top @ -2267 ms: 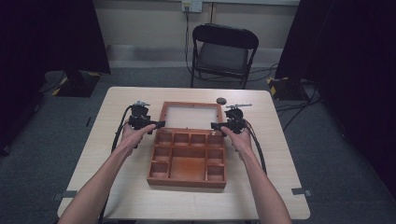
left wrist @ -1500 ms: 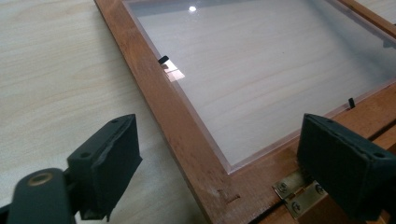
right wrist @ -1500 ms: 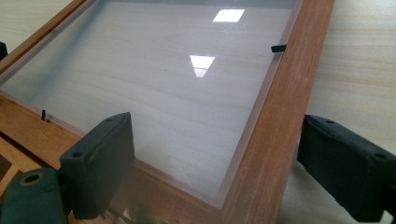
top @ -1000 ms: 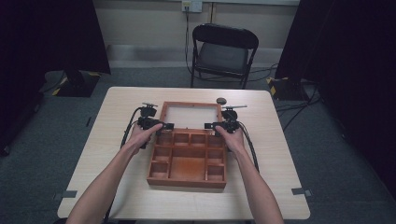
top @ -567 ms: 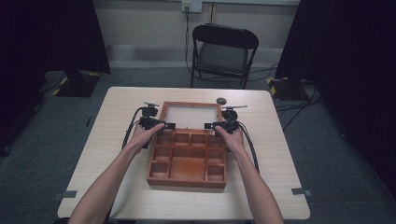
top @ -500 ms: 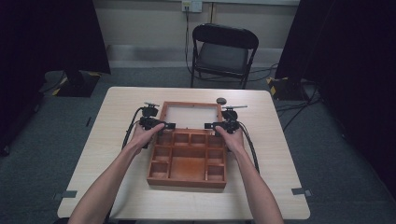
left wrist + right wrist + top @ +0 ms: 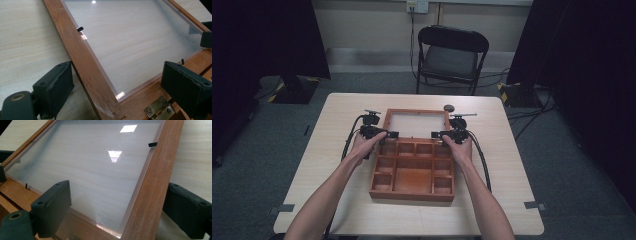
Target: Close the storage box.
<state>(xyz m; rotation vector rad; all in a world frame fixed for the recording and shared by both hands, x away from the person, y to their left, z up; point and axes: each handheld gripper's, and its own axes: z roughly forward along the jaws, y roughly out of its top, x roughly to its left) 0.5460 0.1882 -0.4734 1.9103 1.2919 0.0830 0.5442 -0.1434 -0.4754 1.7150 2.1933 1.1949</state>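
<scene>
The wooden compartment box (image 7: 413, 170) sits mid-table (image 7: 337, 115), its glazed lid (image 7: 416, 124) laid open away from the person, apparently flat on the tabletop, joined to the box by a brass hinge (image 7: 157, 108).

Left gripper (image 7: 393, 134): jaws spread wide, astride the lid's left frame rail (image 7: 85, 65) near the hinge corner. The outer pad stands just beside the rail; contact cannot be confirmed, and the inner pad stands clear over the pane. Its jaws have just been closing slightly, rail between them.

Right gripper (image 7: 435, 134): jaws spread likewise, astride the right rail (image 7: 150, 185), pads off the wood.

Assessment: the step appears to be taking hold of the lid to swing it shut. Recommended practice: pinch wood, not pane; grip both rails at matching points; lift evenly so the hinges do not rack; lower gently onto the box
</scene>
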